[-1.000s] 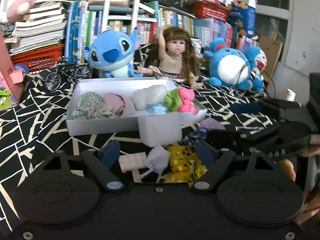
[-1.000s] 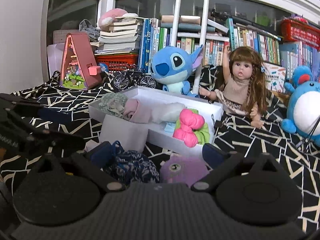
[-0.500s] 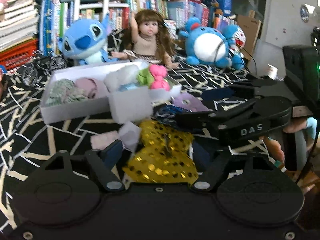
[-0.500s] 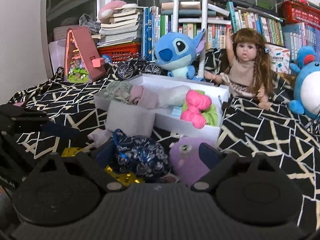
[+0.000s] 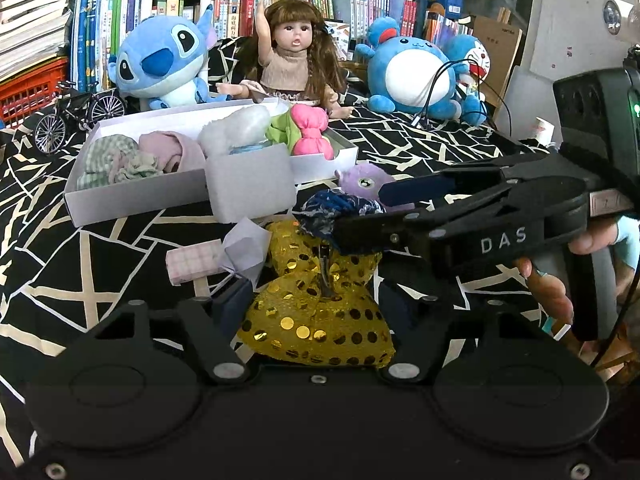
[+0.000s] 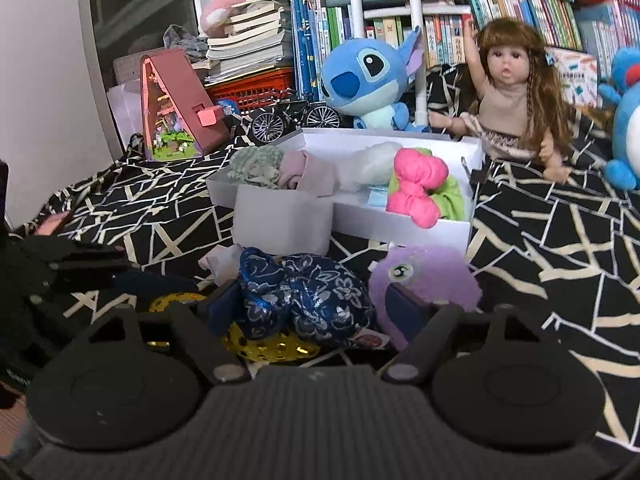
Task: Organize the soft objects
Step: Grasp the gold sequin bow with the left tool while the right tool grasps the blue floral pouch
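Now the left gripper [image 5: 318, 306] is closing around the gold bow [image 5: 320, 300], the right gripper [image 6: 316, 304] around the blue bow [image 6: 304, 296]; next, squeeze, lift into the white box [image 5: 132, 200].

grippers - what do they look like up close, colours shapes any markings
Both are matte black plastic. The left gripper has angular linkage arms with silver pivot screws, round disc housings and dark blue finger pads. The right gripper, seen side-on, carries white letters "DAS", a pale label and dark blue pads; its body top is ribbed in its own view. A light blue sleeve edge shows behind it.
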Motion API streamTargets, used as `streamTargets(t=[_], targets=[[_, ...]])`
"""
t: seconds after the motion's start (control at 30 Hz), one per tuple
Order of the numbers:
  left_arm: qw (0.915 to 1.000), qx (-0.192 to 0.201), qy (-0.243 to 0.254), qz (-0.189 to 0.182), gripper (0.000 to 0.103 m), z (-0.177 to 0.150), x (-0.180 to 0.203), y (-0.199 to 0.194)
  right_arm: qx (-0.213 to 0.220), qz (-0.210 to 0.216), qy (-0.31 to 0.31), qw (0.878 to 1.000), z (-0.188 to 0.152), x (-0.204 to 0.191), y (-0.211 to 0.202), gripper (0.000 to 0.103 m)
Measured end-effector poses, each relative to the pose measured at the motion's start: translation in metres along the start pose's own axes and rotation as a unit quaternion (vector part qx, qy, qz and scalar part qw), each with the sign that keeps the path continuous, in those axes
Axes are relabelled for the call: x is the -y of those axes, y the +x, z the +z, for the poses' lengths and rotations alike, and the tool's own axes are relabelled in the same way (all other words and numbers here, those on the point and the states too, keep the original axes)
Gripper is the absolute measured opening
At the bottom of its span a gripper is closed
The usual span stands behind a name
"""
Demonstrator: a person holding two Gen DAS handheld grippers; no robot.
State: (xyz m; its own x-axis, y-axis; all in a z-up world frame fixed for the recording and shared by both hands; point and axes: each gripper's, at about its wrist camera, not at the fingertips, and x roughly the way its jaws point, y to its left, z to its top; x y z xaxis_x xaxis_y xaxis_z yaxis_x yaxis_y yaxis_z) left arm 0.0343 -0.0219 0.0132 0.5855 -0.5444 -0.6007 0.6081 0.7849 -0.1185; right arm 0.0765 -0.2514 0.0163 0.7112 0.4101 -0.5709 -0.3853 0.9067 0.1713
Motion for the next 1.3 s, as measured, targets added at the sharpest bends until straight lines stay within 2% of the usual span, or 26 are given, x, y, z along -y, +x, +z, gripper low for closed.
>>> streamTargets(t=[0.23,0.67,0.83,0.87,1.0,1.3], targets=[[1.0000,-0.004,0.000,0.001,0.067,-0.003,0.000,0.006,-0.020,0.014,0.007,1.000,-0.002,-0.002,0.013,0.089],[1.0000,-0.003,-0.002,-0.001,0.062,-0.005,-0.001,0.009,-0.018,0.033,0.055,0.998,-0.001,0.008,0.017,0.092],[1.0000,0.001,-0.007,0.003,0.052,-0.006,0.000,0.009,-0.016,0.027,0.068,0.997,0.001,0.008,0.021,0.092],[1.0000,0.003,-0.007,0.004,0.051,-0.006,0.001,0.008,-0.014,0.027,0.073,0.997,0.001,0.008,0.021,0.091],[0.9998,0.016,0.001,0.012,0.045,-0.004,0.002,0.001,-0.005,0.026,0.095,0.995,0.001,0.011,0.017,0.078],[0.9995,0.025,-0.003,0.019,0.042,0.002,0.001,-0.010,0.013,0.019,0.101,0.995,0.002,0.009,0.006,0.067]])
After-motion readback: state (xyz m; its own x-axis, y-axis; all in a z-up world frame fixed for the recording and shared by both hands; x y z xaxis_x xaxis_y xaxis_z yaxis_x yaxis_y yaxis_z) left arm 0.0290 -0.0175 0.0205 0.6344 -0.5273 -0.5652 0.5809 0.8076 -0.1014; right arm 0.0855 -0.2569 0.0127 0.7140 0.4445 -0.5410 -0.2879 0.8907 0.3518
